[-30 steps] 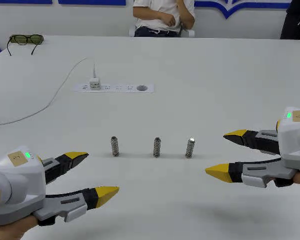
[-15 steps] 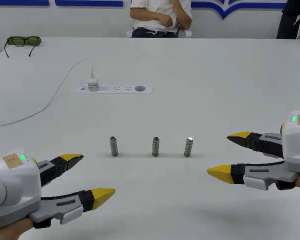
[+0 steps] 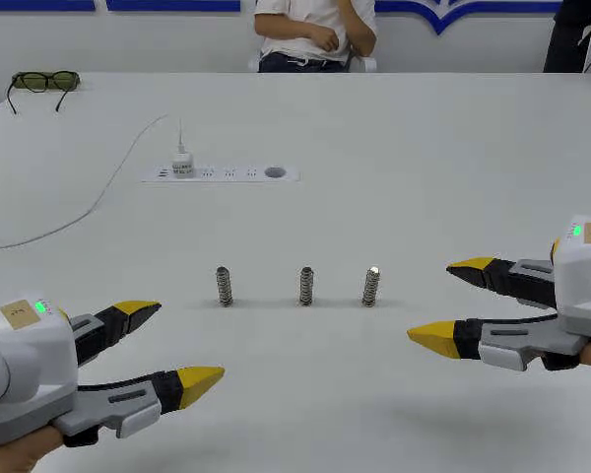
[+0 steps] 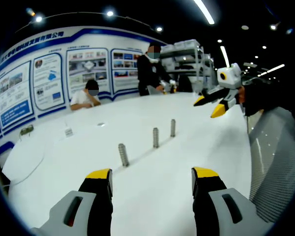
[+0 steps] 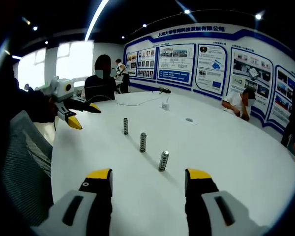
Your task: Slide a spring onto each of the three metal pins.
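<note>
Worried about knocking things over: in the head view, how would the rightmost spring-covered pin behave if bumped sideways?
The rightmost pin stands tall and thin on the smooth table with no holder visible, so it would probably tip easily. Being round, it would likely roll once down. Its spring may give slightly under a squeeze.

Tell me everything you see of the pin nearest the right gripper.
The pin stands roughly upright on the white table, at the end of the row of three, nearest the right gripper. A grey metal spring coils round it nearly to the top, where a bright metal tip shows. Only the table touches it; the right gripper is open and apart from it.
</note>
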Demonstrator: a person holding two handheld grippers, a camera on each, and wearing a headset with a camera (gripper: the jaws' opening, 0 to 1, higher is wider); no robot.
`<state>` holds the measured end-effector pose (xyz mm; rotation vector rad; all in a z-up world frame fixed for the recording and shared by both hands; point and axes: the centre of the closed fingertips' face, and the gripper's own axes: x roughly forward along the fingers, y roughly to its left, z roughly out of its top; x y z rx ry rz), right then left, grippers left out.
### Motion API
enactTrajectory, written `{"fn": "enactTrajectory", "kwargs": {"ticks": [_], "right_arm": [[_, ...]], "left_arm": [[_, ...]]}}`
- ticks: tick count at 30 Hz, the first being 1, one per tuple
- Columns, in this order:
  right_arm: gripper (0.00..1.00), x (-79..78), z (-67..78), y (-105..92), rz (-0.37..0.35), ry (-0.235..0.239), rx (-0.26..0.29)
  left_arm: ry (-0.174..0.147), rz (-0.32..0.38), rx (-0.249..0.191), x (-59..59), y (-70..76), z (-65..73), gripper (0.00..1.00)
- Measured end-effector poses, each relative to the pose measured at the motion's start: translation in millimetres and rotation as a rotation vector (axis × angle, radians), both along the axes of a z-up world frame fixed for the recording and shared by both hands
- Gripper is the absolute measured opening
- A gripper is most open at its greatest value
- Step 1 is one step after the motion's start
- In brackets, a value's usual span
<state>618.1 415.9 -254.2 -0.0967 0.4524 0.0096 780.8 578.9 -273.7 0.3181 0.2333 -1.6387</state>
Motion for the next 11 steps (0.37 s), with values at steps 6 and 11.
{"fn": "enactTrajectory", "kwargs": {"ticks": [6,11], "right_arm": [[0.61,-0.1,1.2,0.9,-0.002,-0.004,-0.001],[0.61,-0.4,1.8,0.2,-0.006,-0.007,0.000]], "left_arm": [[-0.002,0.002,0.000,0.1,-0.1,1.3,0.66],[-0.003,0.001,-0.004,-0.3,-0.8,2.6,0.66]]}}
